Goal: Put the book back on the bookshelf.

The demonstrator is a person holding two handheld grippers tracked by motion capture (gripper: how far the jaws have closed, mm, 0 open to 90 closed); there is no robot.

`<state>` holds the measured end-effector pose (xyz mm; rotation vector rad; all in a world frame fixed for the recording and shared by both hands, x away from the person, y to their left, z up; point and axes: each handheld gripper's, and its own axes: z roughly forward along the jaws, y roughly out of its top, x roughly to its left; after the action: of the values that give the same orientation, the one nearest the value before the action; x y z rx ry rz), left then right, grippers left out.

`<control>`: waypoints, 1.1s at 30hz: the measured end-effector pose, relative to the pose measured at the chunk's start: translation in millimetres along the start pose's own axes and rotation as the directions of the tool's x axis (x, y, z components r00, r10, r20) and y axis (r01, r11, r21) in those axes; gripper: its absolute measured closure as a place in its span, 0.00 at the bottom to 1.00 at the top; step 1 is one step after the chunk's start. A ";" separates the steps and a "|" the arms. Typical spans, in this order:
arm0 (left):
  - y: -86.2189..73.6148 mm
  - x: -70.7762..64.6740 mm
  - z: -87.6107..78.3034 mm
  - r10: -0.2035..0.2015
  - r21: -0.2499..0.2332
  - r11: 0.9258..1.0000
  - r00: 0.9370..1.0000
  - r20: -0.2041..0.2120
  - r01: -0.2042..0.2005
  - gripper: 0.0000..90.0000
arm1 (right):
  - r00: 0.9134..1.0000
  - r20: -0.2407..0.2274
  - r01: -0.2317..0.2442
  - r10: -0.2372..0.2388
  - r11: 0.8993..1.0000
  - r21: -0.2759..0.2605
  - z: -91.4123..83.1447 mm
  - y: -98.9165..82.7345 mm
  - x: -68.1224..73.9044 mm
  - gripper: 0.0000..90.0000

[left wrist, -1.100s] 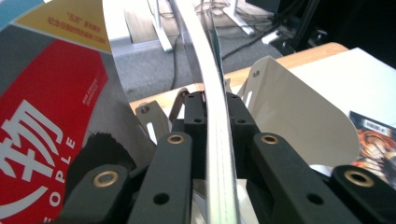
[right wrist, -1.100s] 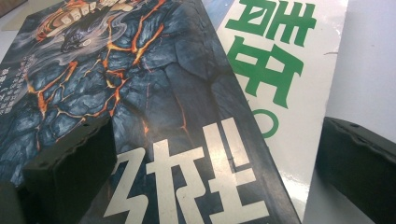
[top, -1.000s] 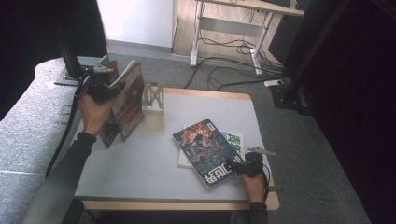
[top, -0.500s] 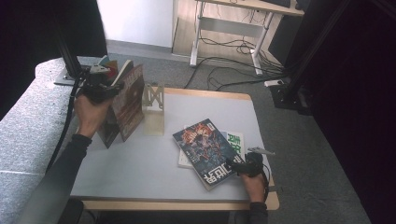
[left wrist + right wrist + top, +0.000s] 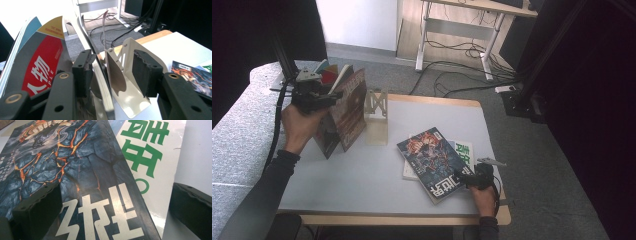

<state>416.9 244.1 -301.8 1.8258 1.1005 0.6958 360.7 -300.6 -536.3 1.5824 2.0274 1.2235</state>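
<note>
Several magazines (image 5: pixel 348 112) stand upright at the table's left, beside a pale metal bookend (image 5: pixel 377 117). My left gripper (image 5: pixel 328 98) is at their top edge. Its jaws have just been opening and stand apart in the left gripper view (image 5: pixel 112 67). A magazine's thin edge (image 5: pixel 101 77) rises between them, close to the left pad, with the bookend (image 5: pixel 125 85) behind. A dark lava-pattern magazine (image 5: pixel 432 157) lies on a white one with green characters (image 5: pixel 465 152). My right gripper (image 5: pixel 469 179) is open over the dark cover's near corner (image 5: pixel 75 165), straddling it (image 5: pixel 112 205).
A grey and red magazine (image 5: pixel 42 65) leans at the left of the upright row. The grey table (image 5: pixel 362 195) has a wooden rim. A grey padded surface (image 5: pixel 242 130) lies to its left. A desk with cables (image 5: pixel 462 60) stands on the floor behind.
My left gripper's jaws have parted from the upright magazine and the hand has drifted slightly up and away. The right gripper and the flat magazines have stayed put.
</note>
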 end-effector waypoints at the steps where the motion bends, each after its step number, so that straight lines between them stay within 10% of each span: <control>1: -0.3 -1.4 -2.3 0.006 0.002 1.000 1.000 0.009 -0.006 0.54 | 1.000 0.000 0.000 0.000 1.000 0.000 0.0 0.0 0.0 0.00; 19: -9.3 -22.9 -27.5 0.052 -0.015 0.999 0.992 0.113 -0.051 0.37 | 1.000 0.001 -0.001 0.001 1.000 -0.002 0.2 -0.1 0.0 0.00; 33: -43.4 -51.6 -7.4 0.094 -0.010 0.996 0.961 0.261 -0.094 0.15 | 1.000 0.000 0.000 0.000 1.000 -0.001 0.1 -0.1 -0.1 0.00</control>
<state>370.1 211.1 -338.0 1.9184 0.8464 0.4897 360.8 -300.6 -536.4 1.5816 2.0263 1.2245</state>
